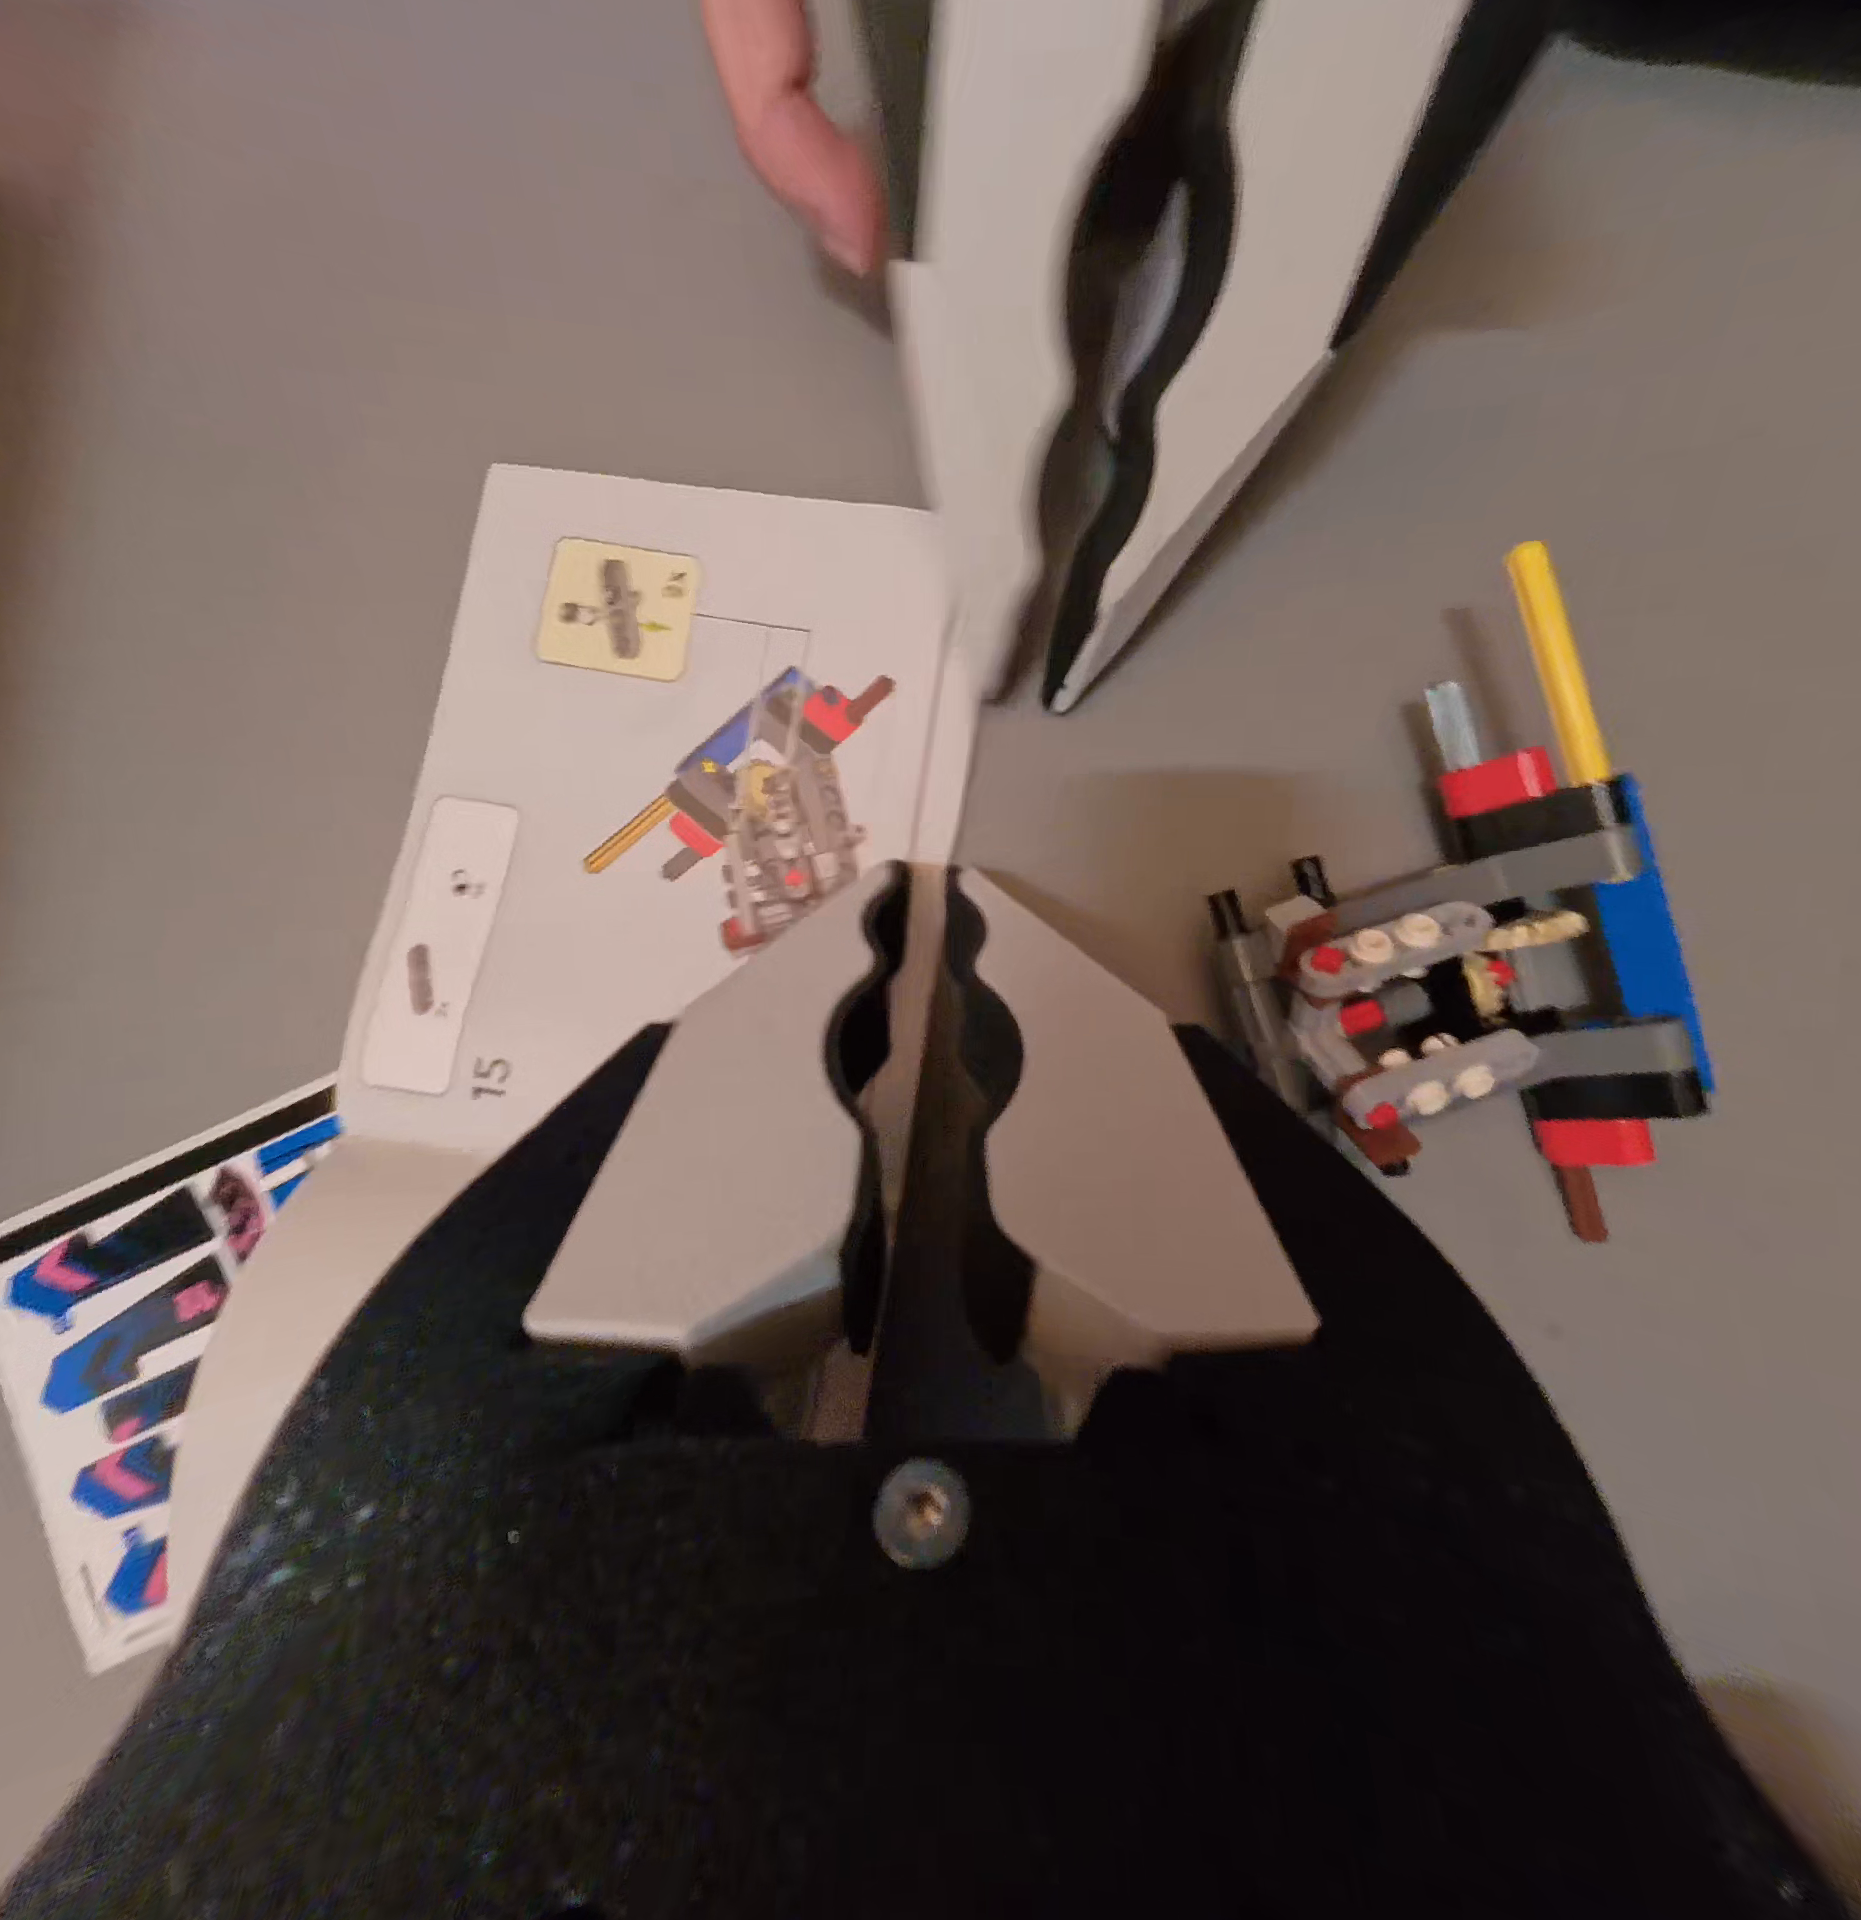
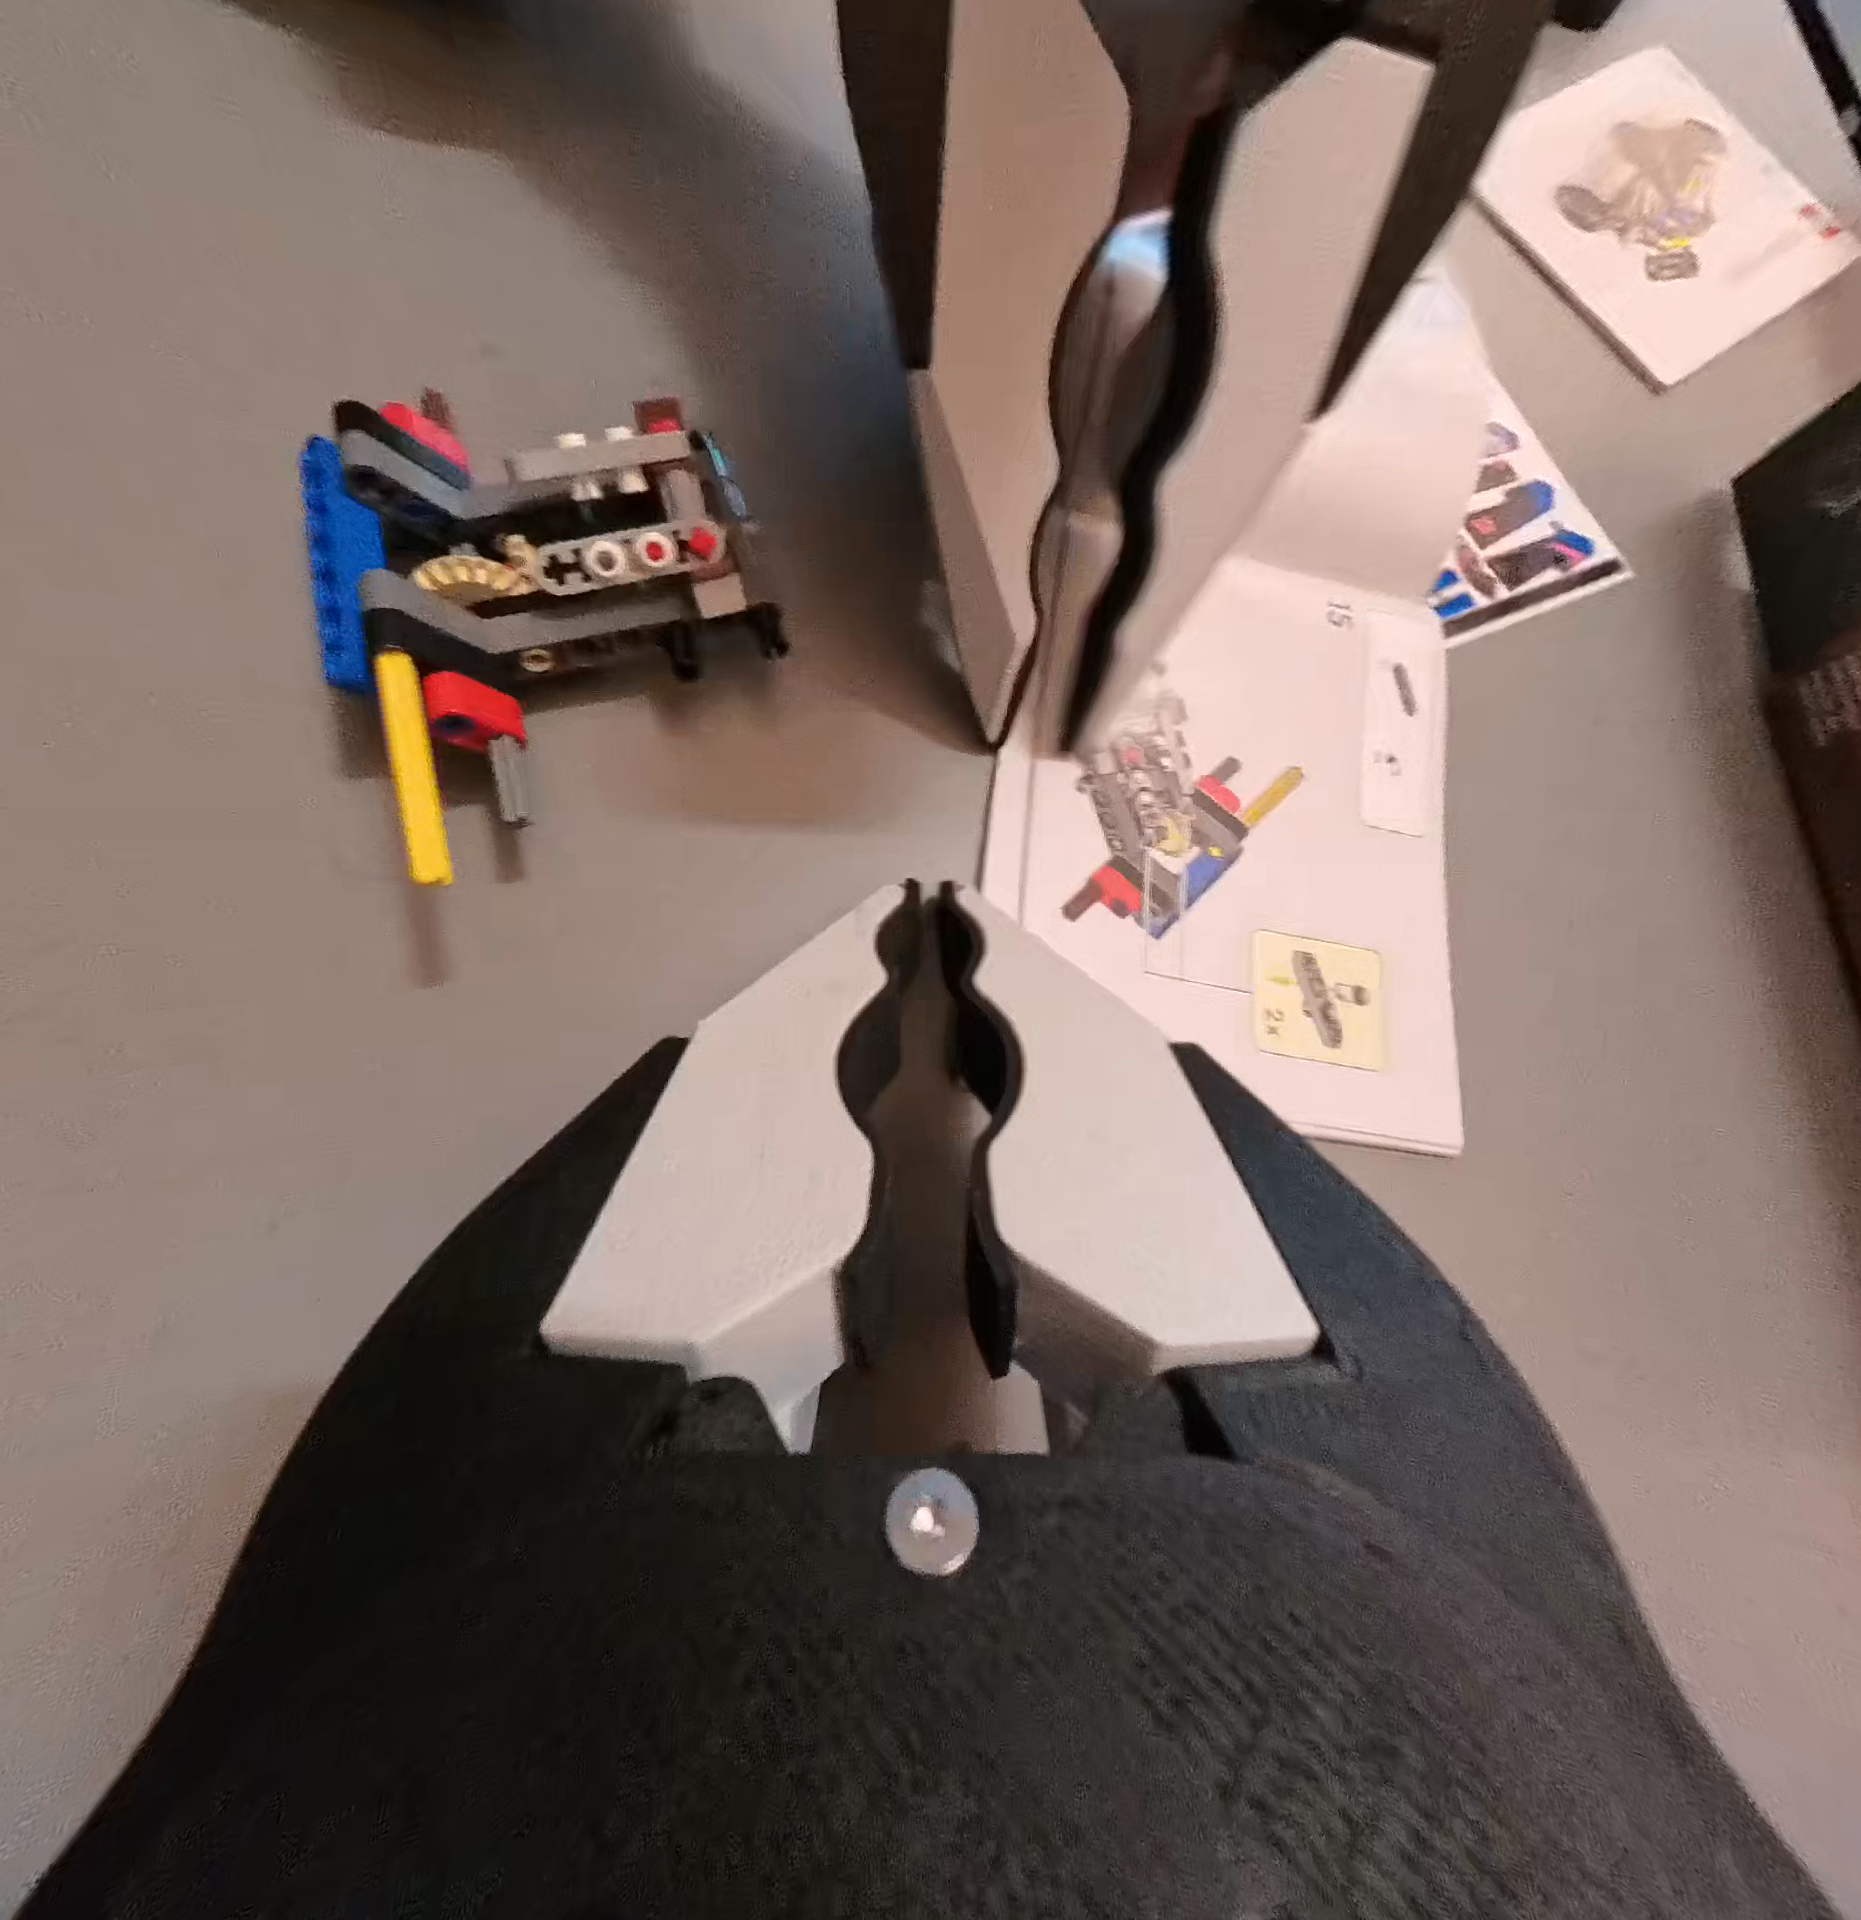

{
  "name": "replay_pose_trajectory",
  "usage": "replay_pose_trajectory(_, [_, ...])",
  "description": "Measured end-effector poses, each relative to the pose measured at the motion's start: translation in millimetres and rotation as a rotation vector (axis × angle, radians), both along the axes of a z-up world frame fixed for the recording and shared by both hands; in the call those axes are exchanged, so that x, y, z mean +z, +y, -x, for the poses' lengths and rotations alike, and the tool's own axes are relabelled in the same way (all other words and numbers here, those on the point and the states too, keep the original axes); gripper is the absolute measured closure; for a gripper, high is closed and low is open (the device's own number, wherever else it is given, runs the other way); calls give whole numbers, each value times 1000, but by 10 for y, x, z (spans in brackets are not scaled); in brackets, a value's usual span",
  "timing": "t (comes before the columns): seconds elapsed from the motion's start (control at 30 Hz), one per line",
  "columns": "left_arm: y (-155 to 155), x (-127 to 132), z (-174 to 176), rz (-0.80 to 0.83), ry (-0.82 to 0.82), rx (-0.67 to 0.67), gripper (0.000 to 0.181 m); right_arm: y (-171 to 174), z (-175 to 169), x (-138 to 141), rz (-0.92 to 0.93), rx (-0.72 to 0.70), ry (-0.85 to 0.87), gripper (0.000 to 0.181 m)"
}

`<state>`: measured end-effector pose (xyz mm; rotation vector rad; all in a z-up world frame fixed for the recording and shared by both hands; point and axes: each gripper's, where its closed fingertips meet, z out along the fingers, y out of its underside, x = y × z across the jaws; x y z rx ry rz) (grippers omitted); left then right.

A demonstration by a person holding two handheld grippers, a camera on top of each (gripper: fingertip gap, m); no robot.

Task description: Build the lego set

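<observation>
Both claws pinched empty – left claw (image 1: pixel 926 883), right claw (image 2: pixel 931 894) – check manual (image 1: pixel 697 727) before grabbing lego build (image 2: pixel 531 561) squarely.

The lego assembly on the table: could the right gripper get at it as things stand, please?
Probably yes: the lego assembly lies alone on bare table, nothing between it and the shut right gripper.
</observation>
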<state>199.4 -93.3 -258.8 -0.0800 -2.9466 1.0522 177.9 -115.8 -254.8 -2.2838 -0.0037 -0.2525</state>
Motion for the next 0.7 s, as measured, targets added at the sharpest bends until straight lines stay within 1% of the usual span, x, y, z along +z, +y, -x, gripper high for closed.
replay_pose_trajectory(0.03, [1, 1, 34, 7, 13, -15, 181, -5, -41, 19, -6, -17, -22, 167])
replay_pose_trajectory(0.07, [3, 1, 45, 16, 11, -20, 181, -34, -84, 41, -5, -37, -45, 150])
replay_pose_trajectory(0.1, [12, 1, 32, 23, 1, -13, 181, -93, -143, 62, 6, -68, -70, 142])
replay_pose_trajectory(0.2, [64, 38, -10, 36, -38, 4, 181, -276, -275, 91, 46, -128, -125, 130])
replay_pose_trajectory(0.27, [64, 127, -58, 78, -58, 31, 181, -328, -339, 93, 66, -137, -141, 128])
replay_pose_trajectory(0.37, [72, 272, -179, 134, -107, 89, 181, -277, -360, 123, 56, -108, -137, 126])
replay_pose_trajectory(0.47, [88, 371, -213, 180, -100, 116, 181, -231, -450, 176, 61, -103, -192, 126])
replay_pose_trajectory(0.57, [106, 343, -231, 173, -105, 114, 181, -229, -487, 160, 94, -81, -211, 132])
replay_pose_trajectory(0.67, [121, 271, -234, 152, -113, 111, 181, -289, -610, 147, 135, -123, -234, 130])
replay_pose_trajectory(0.7, [126, 247, -236, 141, -122, 109, 181, -313, -673, 159, 139, -143, -274, 130])
